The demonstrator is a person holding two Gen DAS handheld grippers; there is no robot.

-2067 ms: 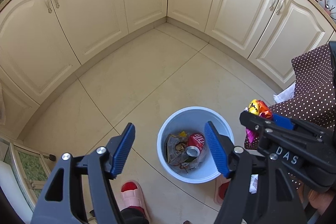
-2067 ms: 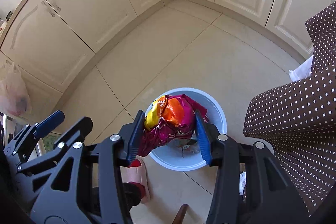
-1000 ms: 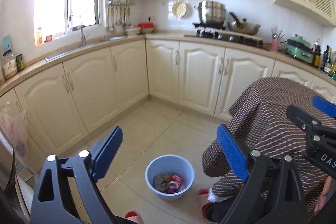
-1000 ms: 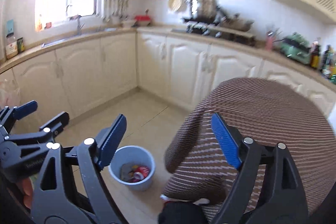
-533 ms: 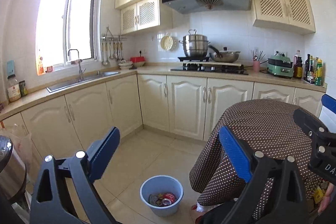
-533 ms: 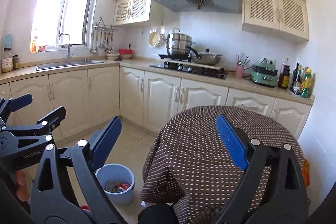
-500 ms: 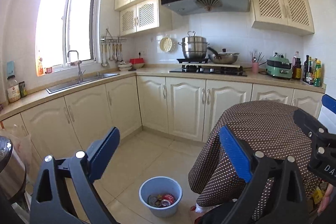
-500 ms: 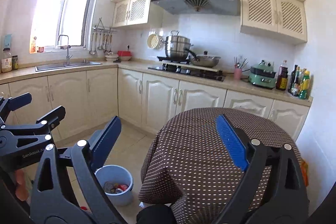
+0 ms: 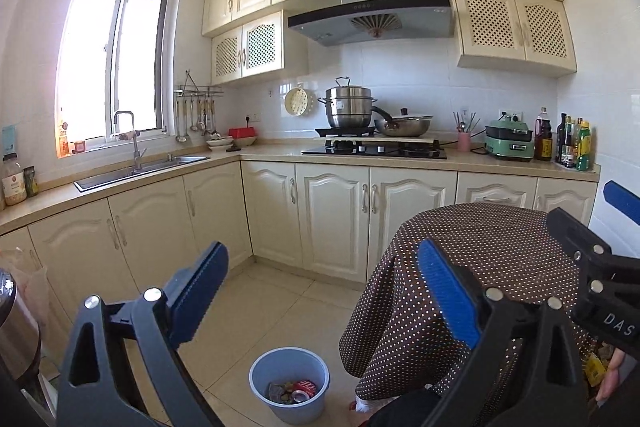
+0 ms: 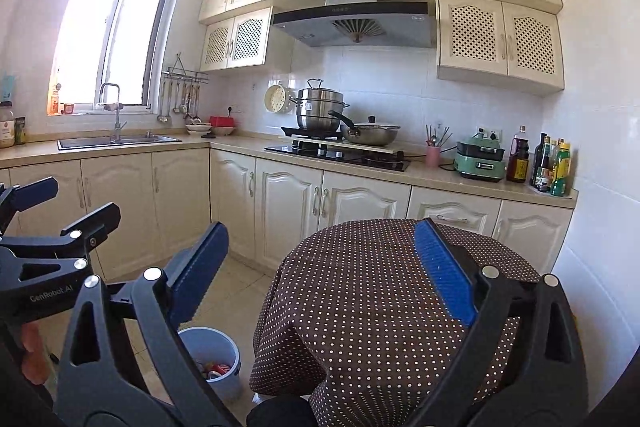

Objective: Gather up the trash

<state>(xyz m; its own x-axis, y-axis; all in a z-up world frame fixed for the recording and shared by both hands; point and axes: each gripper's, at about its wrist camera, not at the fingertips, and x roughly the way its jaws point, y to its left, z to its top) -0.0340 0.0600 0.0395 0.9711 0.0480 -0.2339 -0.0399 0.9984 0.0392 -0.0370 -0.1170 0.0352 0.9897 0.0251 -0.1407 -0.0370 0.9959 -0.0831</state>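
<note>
On my far left, the sink (image 9: 136, 173) sits in the counter under the bright window, well beyond my left tongs (image 9: 320, 291). Those tongs stand wide, with nothing between the blue pads (image 9: 200, 287). Below them and a little ahead, roughly between the two fingers, the blue bucket (image 9: 289, 387) stands on the tiled floor; I can make out a red can (image 9: 304, 389) and other scraps of trash lying inside it. In the right wrist view the same bucket shows just under the left finger of my right tongs (image 10: 320, 275), partly hidden by it.

Straight ahead of both tongs, past the floor, runs the row of cream cabinets (image 9: 332, 219) with the hob on top, carrying a steel steamer pot (image 9: 350, 107) and a pan (image 9: 408, 125) beside it.

My right tongs are also wide and hold nothing; their jaws have just been opening. Beneath and ahead of them is the round table in a brown dotted cloth (image 10: 372, 291), just beside the bucket. The cloth's top looks bare from here. Farther right on the counter, well beyond the right finger, stand a green appliance (image 10: 480, 157) and a cluster of bottles (image 10: 548, 163).
</note>
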